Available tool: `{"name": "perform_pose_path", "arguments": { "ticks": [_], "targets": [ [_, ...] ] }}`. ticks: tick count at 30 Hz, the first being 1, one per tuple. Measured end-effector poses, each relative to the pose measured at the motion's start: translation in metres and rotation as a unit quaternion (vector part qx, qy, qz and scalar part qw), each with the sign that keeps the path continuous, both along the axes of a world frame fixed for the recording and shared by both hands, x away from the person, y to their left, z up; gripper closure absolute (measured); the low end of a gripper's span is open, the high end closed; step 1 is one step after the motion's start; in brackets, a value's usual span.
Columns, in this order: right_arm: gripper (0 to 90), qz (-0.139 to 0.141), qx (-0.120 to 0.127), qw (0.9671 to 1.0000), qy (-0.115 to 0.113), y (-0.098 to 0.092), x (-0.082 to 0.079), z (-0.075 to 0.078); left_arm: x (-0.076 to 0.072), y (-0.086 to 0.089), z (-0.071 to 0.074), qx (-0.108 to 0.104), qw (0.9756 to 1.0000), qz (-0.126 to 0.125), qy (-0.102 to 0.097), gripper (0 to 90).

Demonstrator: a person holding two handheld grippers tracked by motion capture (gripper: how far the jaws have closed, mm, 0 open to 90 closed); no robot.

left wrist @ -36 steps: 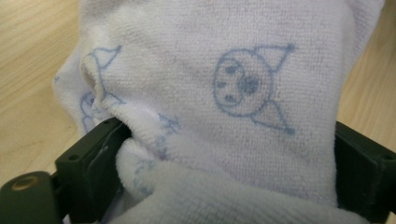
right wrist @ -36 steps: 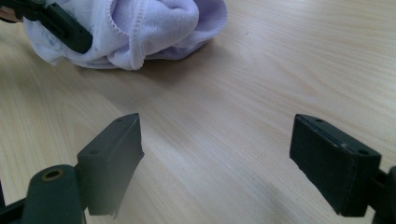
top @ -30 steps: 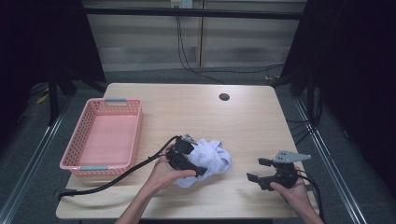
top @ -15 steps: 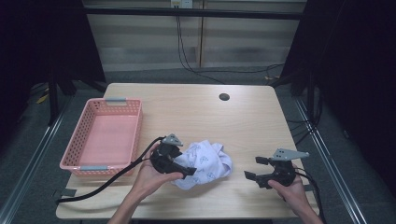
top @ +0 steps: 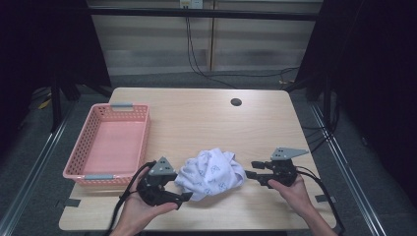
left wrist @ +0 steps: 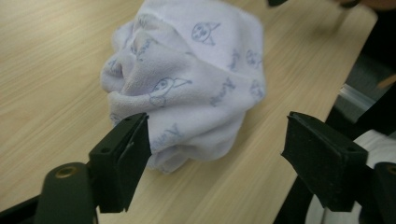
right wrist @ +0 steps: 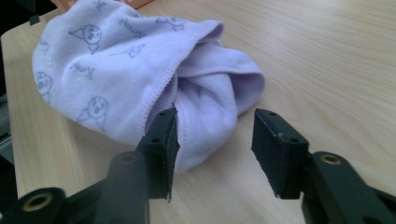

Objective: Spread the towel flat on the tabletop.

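A crumpled pale lilac cloth (top: 210, 174) with blue cartoon prints lies near the table's front edge. My left gripper (top: 181, 190) is just left of it, and its jaws have just been closing. In the left gripper view they stand wide apart (left wrist: 219, 158), with the cloth's (left wrist: 187, 79) near edge reaching between them by the left jaw. My right gripper (top: 252, 169) points at the cloth's right side, and its jaws have also been closing. A fold of the cloth (right wrist: 116, 70) lies between them (right wrist: 217, 144), against the left jaw and clear of the right one.
An empty pink basket (top: 110, 142) stands at the table's left side. A dark round hole (top: 236, 102) sits in the wooden tabletop (top: 196, 123) near the far edge. A black cable trails from each gripper toward the front.
My left gripper has drawn back from the cloth, leftward and toward the front edge. My right gripper has come in to the cloth's right side. Its jaws stand narrower.
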State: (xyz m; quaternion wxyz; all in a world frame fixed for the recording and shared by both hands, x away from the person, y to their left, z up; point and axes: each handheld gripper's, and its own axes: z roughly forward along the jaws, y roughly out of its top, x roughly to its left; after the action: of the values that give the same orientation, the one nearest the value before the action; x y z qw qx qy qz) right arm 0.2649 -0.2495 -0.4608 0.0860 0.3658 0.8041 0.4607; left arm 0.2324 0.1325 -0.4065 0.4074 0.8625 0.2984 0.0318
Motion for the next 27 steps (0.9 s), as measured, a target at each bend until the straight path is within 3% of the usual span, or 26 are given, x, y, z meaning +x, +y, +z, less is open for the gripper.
{"name": "perform_pose_path", "arguments": {
  "ticks": [4, 5, 6, 8, 9, 10, 12, 13, 14, 15, 16, 17, 18, 19, 20, 21, 22, 27],
  "targets": [
    [49.9, 0.021, -0.009, 0.9997, 0.008, 0.016, 0.011, -0.006, 0.006, -0.004, -0.012, -0.006, 1.0000, -0.002, -0.005, 34.3],
    [45.8, 0.028, -0.004, 0.9995, 0.016, 0.022, 0.016, -0.010, 0.014, -0.013, -0.015, -0.022, 0.9994, -0.010, -0.022, 39.2],
    [45.8, 0.028, -0.004, 0.9995, 0.016, 0.022, 0.016, -0.010, 0.014, -0.013, -0.015, -0.022, 0.9994, -0.010, -0.022, 40.4],
    [42.2, 0.036, -0.007, 0.9991, 0.021, 0.026, 0.020, -0.016, 0.025, -0.024, -0.018, -0.035, 0.9990, -0.009, -0.027, 39.0],
    [41.6, 0.038, -0.013, 0.9989, 0.026, 0.030, 0.023, -0.021, 0.037, -0.035, -0.023, -0.027, 0.9992, -0.012, -0.028, 38.7],
    [41.6, 0.038, -0.013, 0.9989, 0.026, 0.030, 0.023, -0.021, 0.037, -0.035, -0.023, -0.027, 0.9992, -0.012, -0.028, 37.2],
    [42.0, 0.046, -0.012, 0.9984, 0.031, 0.033, 0.025, -0.025, 0.043, -0.046, -0.031, -0.035, 0.9993, -0.009, -0.011, 34.9],
    [45.4, 0.050, -0.019, 0.9980, 0.034, 0.034, 0.024, -0.029, 0.045, -0.057, -0.041, -0.010, 0.9996, -0.022, -0.012, 33.8],
    [45.4, 0.050, -0.019, 0.9980, 0.034, 0.034, 0.024, -0.029, 0.045, -0.057, -0.041, -0.010, 0.9996, -0.022, -0.012, 33.4],
    [53.9, 0.057, -0.027, 0.9972, 0.041, 0.037, 0.023, -0.033, 0.046, -0.064, -0.054, 0.009, 0.9998, -0.020, -0.001, 34.5],
    [53.9, 0.057, -0.027, 0.9972, 0.041, 0.037, 0.023, -0.033, 0.046, -0.064, -0.054, 0.009, 0.9998, -0.020, -0.001, 37.9],
    [65.3, 0.066, -0.035, 0.9962, 0.044, 0.039, 0.021, -0.035, 0.045, -0.064, -0.057, 0.013, 0.9997, -0.022, 0.000, 42.1],
    [65.3, 0.066, -0.035, 0.9962, 0.044, 0.039, 0.021, -0.035, 0.042, -0.064, -0.055, 0.020, 0.9996, -0.020, -0.008, 42.1],
    [74.0, 0.065, -0.036, 0.9964, 0.042, 0.039, 0.020, -0.034, 0.041, -0.063, -0.053, 0.027, 0.9994, -0.020, -0.010, 56.3],
    [85.4, 0.053, -0.034, 0.9975, 0.034, 0.036, 0.019, -0.030, 0.041, -0.061, -0.050, 0.020, 0.9996, -0.020, -0.009, 65.0],
    [88.4, 0.046, -0.031, 0.9980, 0.030, 0.034, 0.020, -0.027, 0.041, -0.053, -0.048, -0.012, 0.9996, -0.022, -0.015, 72.1],
    [88.4, 0.046, -0.031, 0.9980, 0.030, 0.034, 0.020, -0.027, 0.041, -0.053, -0.048, -0.012, 0.9996, -0.022, -0.015, 76.1],
    [89.6, 0.010, -0.011, 0.9999, 0.003, 0.018, 0.020, -0.007, 0.049, -0.029, -0.036, -0.065, 0.9979, 0.005, -0.005, 78.8]
  ]
}}
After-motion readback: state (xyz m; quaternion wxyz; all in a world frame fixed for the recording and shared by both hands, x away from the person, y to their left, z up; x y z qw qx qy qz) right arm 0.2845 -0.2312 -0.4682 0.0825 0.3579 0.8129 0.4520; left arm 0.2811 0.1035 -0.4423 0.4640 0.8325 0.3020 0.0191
